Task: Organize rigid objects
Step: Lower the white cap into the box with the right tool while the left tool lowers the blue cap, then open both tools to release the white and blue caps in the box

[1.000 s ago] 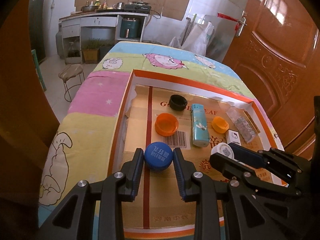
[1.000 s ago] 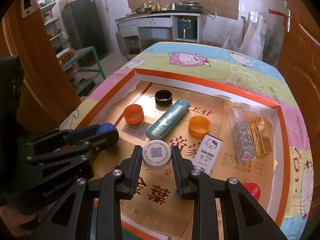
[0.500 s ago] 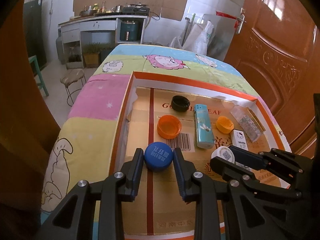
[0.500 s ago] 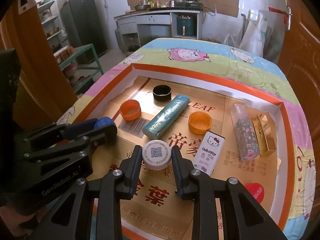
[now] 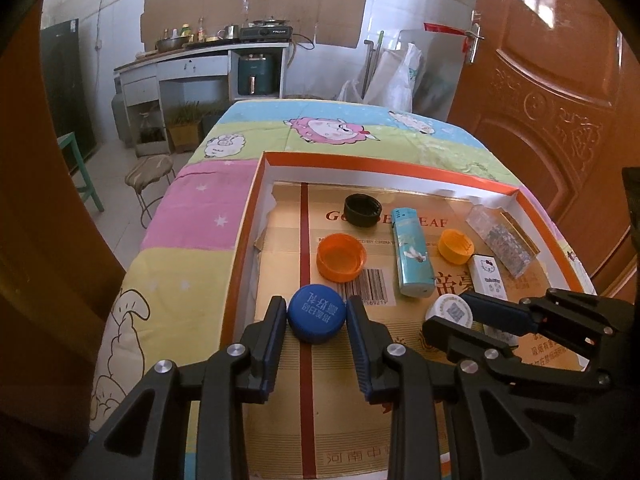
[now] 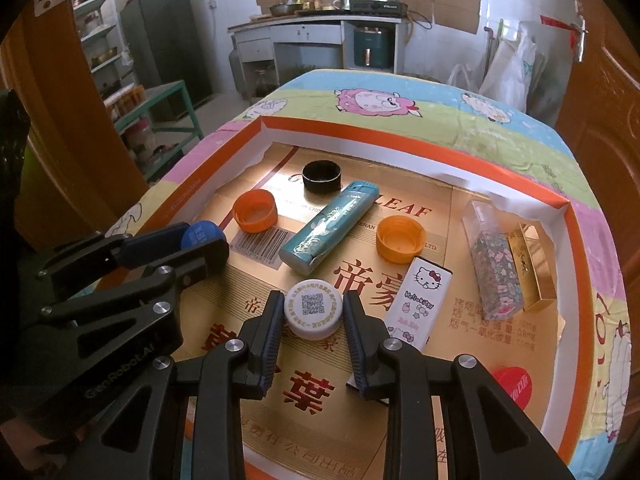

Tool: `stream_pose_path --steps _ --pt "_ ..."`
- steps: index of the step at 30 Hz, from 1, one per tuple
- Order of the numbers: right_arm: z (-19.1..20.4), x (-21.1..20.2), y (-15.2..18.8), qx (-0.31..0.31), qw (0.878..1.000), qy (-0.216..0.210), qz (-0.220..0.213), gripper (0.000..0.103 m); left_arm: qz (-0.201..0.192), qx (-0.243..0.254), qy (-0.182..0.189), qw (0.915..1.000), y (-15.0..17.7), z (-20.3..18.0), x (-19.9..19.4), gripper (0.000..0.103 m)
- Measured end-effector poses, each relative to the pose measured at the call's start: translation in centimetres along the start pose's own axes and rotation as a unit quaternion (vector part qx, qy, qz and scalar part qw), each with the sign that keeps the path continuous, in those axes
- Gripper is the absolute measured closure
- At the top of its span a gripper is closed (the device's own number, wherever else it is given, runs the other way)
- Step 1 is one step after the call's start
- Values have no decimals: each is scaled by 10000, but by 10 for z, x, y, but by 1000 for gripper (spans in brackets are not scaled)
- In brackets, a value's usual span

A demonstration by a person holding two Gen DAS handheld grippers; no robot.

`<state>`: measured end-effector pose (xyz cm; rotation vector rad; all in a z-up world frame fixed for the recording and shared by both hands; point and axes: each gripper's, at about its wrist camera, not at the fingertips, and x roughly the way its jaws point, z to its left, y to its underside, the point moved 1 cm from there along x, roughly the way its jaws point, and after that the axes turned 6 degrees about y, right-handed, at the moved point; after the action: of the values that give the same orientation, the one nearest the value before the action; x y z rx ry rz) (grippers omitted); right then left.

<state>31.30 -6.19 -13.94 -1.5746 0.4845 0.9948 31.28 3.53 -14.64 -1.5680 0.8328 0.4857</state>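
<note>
The left claw (image 5: 317, 318) pinched a blue bottle cap (image 5: 316, 313) over the left part of the orange-rimmed cardboard tray (image 6: 400, 132), which lay on a cartoon-print cloth (image 5: 200, 216) on the desk. Just beyond sat an orange cap (image 6: 255, 211), a black cap (image 6: 322, 177) and a teal lighter (image 6: 330, 226). The right claw (image 6: 313, 314) pinched a white QR-code cap (image 6: 313, 309) near the tray's middle. Farther right lay another orange cap (image 6: 401, 239), a Hello Kitty lighter (image 6: 418, 303), a floral lighter (image 6: 494, 268) and a gold box (image 6: 530, 268).
</note>
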Motion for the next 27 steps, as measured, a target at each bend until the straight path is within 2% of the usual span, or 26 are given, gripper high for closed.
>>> stream_pose_path --steps 7,12,15,16,19,27 --pt "0 -1 0 19 10000 -3 -15 72 -26 -103 113 9999 0 4 -4 70" --pt "0 -3 1 -3 10000 13 -27 71 -109 -87 54 9999 -1 3 -10 61" --pt "2 -5 2 -65 9999 88 -52 53 -120 -95 76 9999 -1 3 -14 60" --pt "2 -6 2 -89 9999 55 -65 52 -133 -76 64 9999 0 2 -16 60" --pt "4 -12 3 -133 9998 52 -169 52 -185 -67 29 9998 -1 2 -20 57" --pt "3 -36 5 -1 9989 159 -442 52 -290 -158 200 9993 -1 0 -41 56"
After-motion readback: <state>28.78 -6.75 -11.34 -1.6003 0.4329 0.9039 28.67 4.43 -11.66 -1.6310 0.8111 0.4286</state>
